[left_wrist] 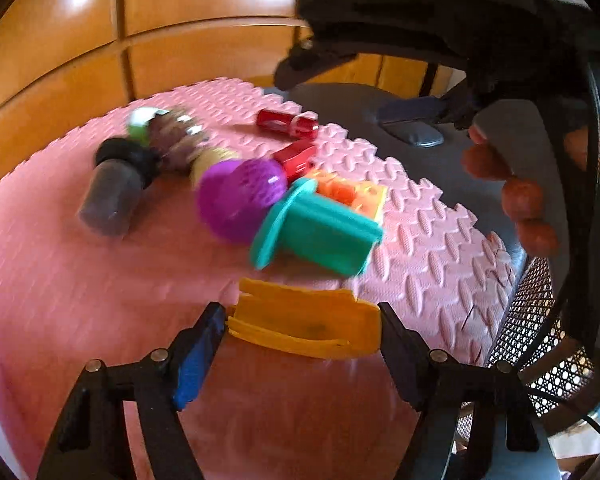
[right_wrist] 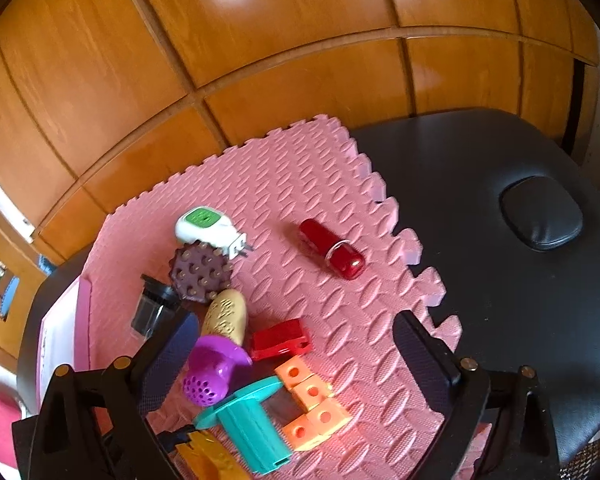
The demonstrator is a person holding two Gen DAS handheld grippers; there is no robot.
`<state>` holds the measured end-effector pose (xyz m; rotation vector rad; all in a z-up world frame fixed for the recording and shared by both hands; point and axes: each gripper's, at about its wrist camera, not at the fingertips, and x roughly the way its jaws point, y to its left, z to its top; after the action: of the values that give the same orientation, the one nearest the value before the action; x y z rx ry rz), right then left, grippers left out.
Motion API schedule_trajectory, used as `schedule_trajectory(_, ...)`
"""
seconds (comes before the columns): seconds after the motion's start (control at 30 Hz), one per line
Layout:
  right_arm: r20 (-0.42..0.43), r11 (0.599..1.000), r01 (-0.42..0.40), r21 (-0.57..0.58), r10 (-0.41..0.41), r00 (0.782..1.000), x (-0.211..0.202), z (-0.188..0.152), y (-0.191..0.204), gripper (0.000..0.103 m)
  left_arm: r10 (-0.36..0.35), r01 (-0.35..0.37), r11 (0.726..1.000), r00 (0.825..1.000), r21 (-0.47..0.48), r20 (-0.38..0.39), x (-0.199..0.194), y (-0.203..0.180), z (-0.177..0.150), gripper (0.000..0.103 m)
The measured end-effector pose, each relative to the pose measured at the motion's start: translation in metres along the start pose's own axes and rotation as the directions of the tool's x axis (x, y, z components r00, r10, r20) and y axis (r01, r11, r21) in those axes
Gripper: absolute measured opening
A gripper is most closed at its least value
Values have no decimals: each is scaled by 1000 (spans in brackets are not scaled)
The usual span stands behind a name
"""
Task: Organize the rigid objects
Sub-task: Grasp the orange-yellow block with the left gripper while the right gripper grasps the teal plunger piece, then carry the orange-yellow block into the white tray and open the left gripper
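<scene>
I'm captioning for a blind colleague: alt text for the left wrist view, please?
The left gripper has a yellow clip between its fingers above a pink foam mat. Beyond lie a teal toy, purple ball and other small items.

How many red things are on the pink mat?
2: a red tube lying alone toward the far side, and a red clip in the toy pile beside the orange blocks. More might hide underneath.

Left gripper [left_wrist: 300,336] angled down, jaws partly closed — pads against both ends of a yellow piece [left_wrist: 304,324]. Right gripper [right_wrist: 296,340] angled down, jaws wide — gripping nothing.
</scene>
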<state>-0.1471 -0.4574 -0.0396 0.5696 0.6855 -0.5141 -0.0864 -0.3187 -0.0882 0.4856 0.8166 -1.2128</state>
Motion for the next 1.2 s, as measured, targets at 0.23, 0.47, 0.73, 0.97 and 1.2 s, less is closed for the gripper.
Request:
schedule_trajectory(0.23, -150, 989, -82, -120, 63, 987, 18, -15, 26, 81, 42, -40, 995, 999, -92, 14, -24, 23, -16, 75)
schedule_trajectory(0.47, -272, 947, -93, -307, 6, 962, 34, -42, 57, 78, 68, -60, 991, 996, -122, 62, -63, 32, -25, 75)
schedule_trajectory(0.73, -260, 870, 13, -493, -162, 952, 47, -66, 73, 57, 153, -117, 957, 981, -266, 119, -121, 69, -33, 75)
schedule_trajectory(0.97, -257, 864, -27, -503, -120, 959, 42, -71, 77, 30, 337, -264, 852, 937, -452, 88, -167, 139, -45, 76)
schedule_trajectory(1.2, -251, 869, -28, -493, -112, 961, 42, -69, 76, 30, 500, -452, 695, 863, -559, -75, -170, 216, -76, 75)
